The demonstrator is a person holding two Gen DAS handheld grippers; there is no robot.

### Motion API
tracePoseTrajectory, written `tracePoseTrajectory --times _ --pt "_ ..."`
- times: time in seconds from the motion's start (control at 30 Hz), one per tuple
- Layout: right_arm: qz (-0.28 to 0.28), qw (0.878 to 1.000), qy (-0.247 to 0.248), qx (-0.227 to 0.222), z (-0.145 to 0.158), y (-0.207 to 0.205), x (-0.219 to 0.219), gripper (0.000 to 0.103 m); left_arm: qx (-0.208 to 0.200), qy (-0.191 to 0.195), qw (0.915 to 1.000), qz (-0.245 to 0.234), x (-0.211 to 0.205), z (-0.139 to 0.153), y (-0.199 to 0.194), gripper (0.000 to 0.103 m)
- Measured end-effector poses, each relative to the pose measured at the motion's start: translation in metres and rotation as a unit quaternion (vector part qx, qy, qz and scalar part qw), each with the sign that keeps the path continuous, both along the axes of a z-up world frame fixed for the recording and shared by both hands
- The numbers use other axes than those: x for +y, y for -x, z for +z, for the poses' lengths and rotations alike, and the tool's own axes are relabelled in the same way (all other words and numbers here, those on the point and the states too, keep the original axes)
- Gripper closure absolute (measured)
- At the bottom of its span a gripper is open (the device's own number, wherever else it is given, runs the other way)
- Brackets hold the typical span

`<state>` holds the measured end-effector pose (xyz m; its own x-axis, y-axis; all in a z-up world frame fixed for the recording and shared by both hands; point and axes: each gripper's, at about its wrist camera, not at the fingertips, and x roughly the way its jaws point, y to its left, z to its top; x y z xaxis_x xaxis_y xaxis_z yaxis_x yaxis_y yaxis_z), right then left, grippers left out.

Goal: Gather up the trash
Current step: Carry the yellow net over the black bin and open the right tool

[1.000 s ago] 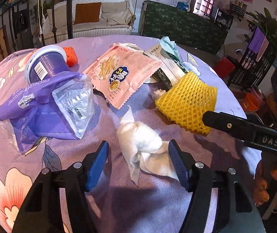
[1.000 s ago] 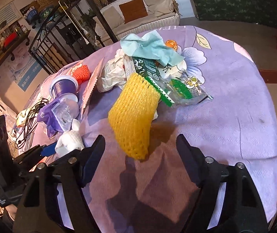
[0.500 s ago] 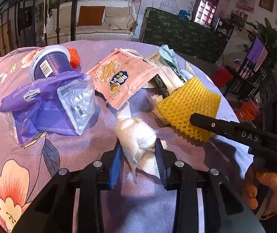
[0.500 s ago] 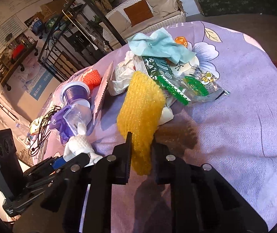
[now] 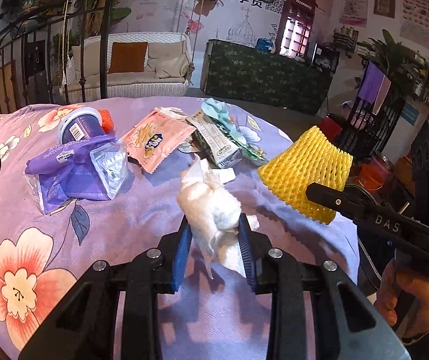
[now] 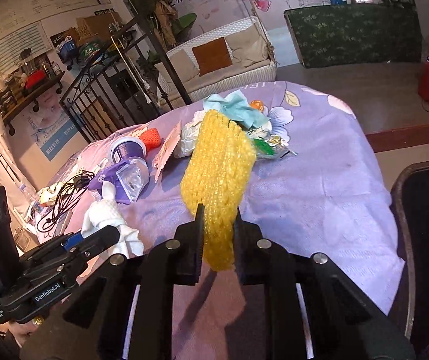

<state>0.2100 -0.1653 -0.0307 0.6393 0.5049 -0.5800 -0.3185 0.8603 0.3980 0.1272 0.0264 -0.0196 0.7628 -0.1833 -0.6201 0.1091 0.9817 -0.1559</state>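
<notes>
My left gripper (image 5: 213, 225) is shut on a crumpled white tissue (image 5: 209, 207) and holds it above the purple floral tablecloth (image 5: 118, 228). My right gripper (image 6: 218, 219) is shut on a yellow foam fruit net (image 6: 219, 168), lifted off the table; the net also shows in the left wrist view (image 5: 306, 172). The left gripper with the tissue (image 6: 109, 222) shows at the lower left of the right wrist view.
On the table lie a purple wrapper (image 5: 73, 165), a purple tub (image 5: 77, 126), an orange net (image 5: 106, 117), a pink snack bag (image 5: 157, 141), a green carton (image 5: 217, 144) and a teal tissue (image 6: 232, 108). Black cables (image 6: 70, 189) lie at the left edge. A dark chair (image 6: 424, 210) stands right.
Both grippers closed from open: the left on the white tissue, the right on the yellow net. Both have since lifted their pieces off the cloth.
</notes>
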Motion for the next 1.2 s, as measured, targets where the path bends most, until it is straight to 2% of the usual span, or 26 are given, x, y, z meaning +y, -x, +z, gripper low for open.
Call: tracePoseTrajectory --times 0.27,0.53,0.67,0.8,1.0,1.2 --pt "-0.073 0.996 0.029 -0.034 0.007 0.043 -0.050 0.085 -0.015 0.000 0.9983 -0.056 -0.044 0.000 0.016 0.071" --pt "-0.152 0.983 0.087 -0.051 0.008 0.072 -0.104 0.085 -0.024 -0.002 0.9919 -0.124 -0.088 0.000 0.018 0.071" --pt "-0.199 0.975 0.098 -0.028 -0.002 0.072 -0.135 0.085 -0.024 -0.002 0.9867 -0.161 -0.111 -0.002 0.017 0.071" --pt "-0.239 0.962 0.130 0.005 -0.018 0.063 -0.160 0.085 -0.027 -0.004 0.9809 -0.192 -0.133 -0.003 0.017 0.071" --pt "-0.266 0.946 0.163 0.092 -0.060 0.038 -0.200 0.085 -0.032 -0.010 0.9724 -0.231 -0.156 -0.004 0.023 0.071" --pt "-0.272 0.936 0.177 0.140 -0.081 0.028 -0.213 0.085 -0.019 -0.016 0.9675 -0.252 -0.172 -0.012 0.023 0.071"
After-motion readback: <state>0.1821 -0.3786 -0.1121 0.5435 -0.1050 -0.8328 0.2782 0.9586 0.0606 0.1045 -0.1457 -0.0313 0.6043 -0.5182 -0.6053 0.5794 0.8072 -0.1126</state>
